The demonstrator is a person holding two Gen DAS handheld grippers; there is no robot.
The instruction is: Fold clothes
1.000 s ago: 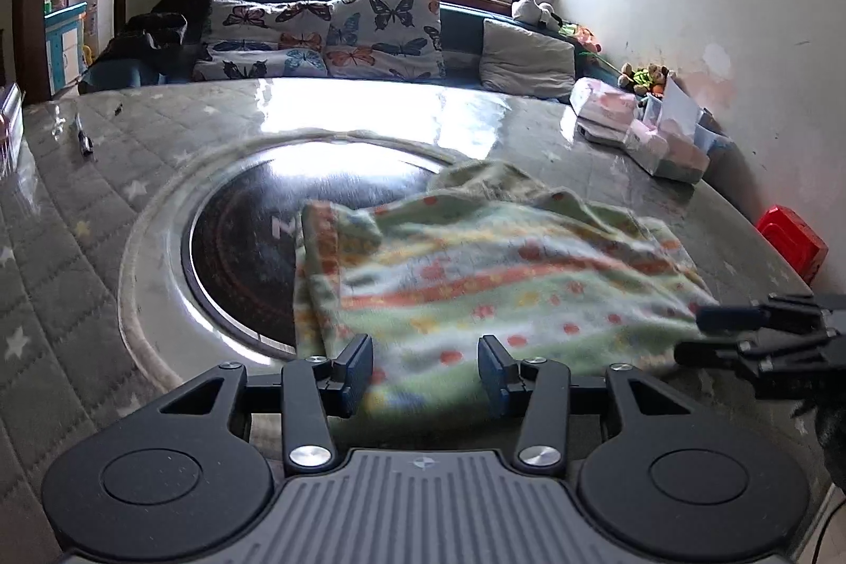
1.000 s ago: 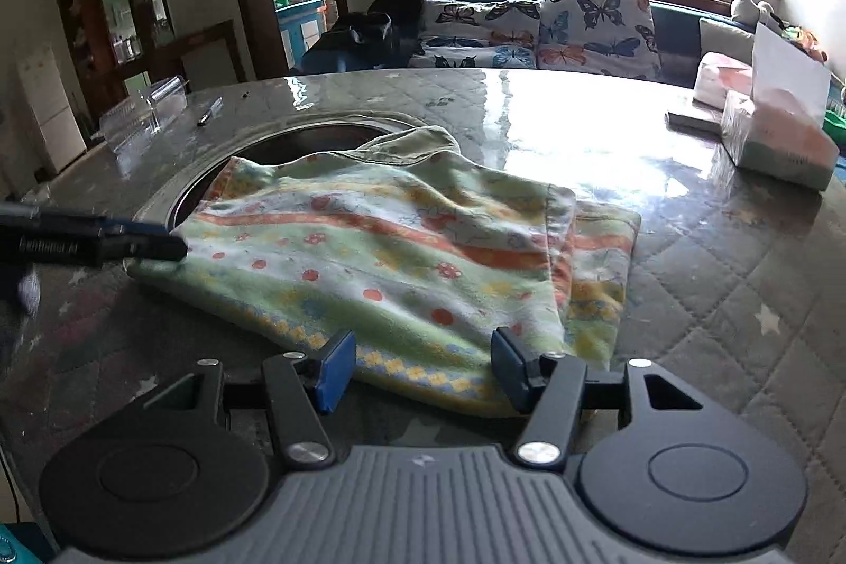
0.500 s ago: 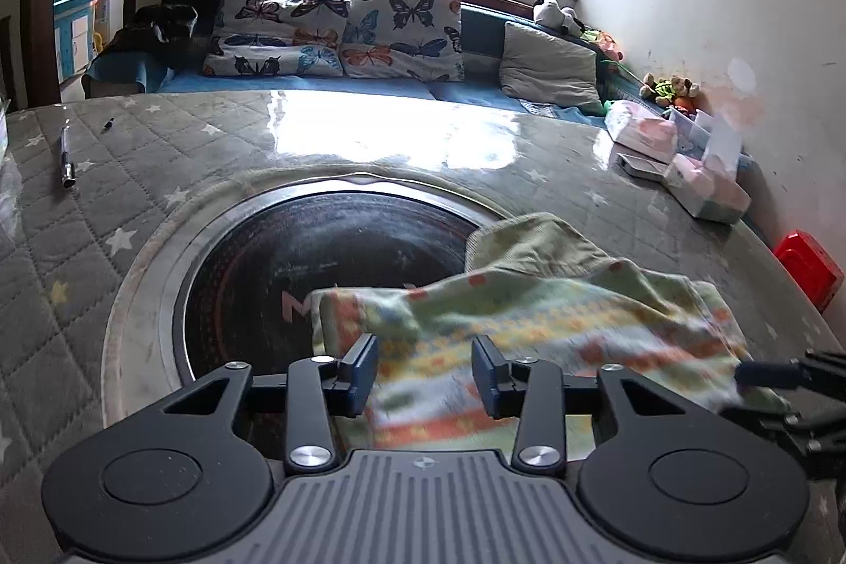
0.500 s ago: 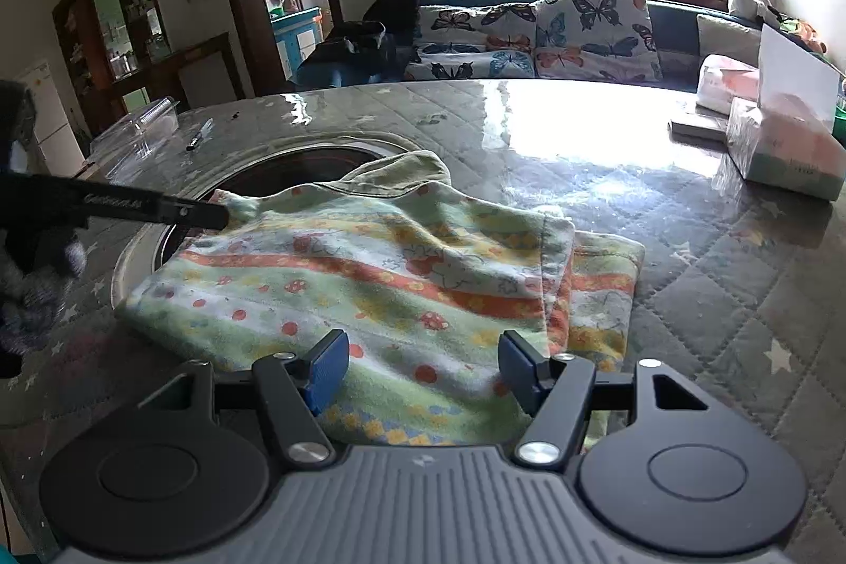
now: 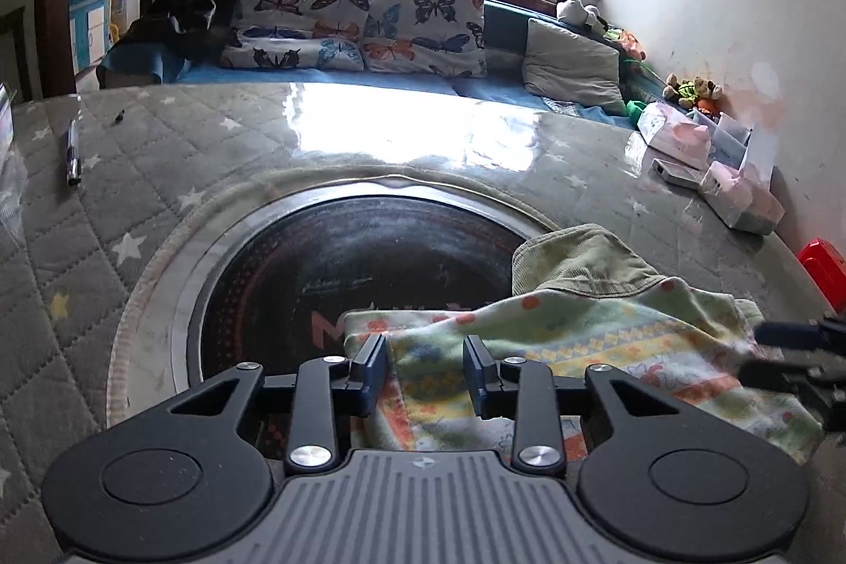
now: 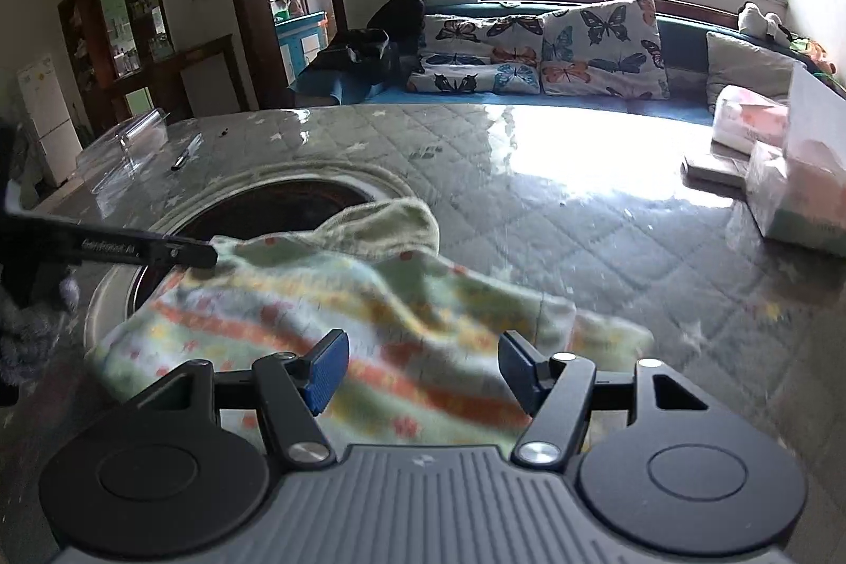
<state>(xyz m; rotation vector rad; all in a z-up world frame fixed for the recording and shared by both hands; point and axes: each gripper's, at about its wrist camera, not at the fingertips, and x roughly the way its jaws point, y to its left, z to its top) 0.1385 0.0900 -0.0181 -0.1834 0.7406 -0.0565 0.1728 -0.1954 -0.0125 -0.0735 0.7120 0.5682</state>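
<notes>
A folded green garment (image 5: pixel 597 342) with orange stripes and red dots lies on the table, partly over the dark round inset (image 5: pixel 338 268). It also shows in the right wrist view (image 6: pixel 338 305), slightly blurred. My left gripper (image 5: pixel 426 371) is open, its fingers astride the garment's near left edge. My right gripper (image 6: pixel 423 366) is open wide over the garment's near edge. The left gripper's fingers (image 6: pixel 158 249) reach the garment's far left corner in the right wrist view. The right gripper's fingers (image 5: pixel 782 347) show at the right edge of the left wrist view.
The quilted grey table cover (image 5: pixel 106 194) has a glossy film. A pen (image 5: pixel 73 151) lies at the left. Tissue packs and boxes (image 5: pixel 735 188) stand at the right, with a red box (image 5: pixel 825 268) near the wall. A sofa with butterfly cushions (image 5: pixel 365 30) is behind.
Both grippers have drawn back toward me, so the garment sits lower and nearer in both views. The garment's near side looks lifted and blurred in the right wrist view. Both stay open.
</notes>
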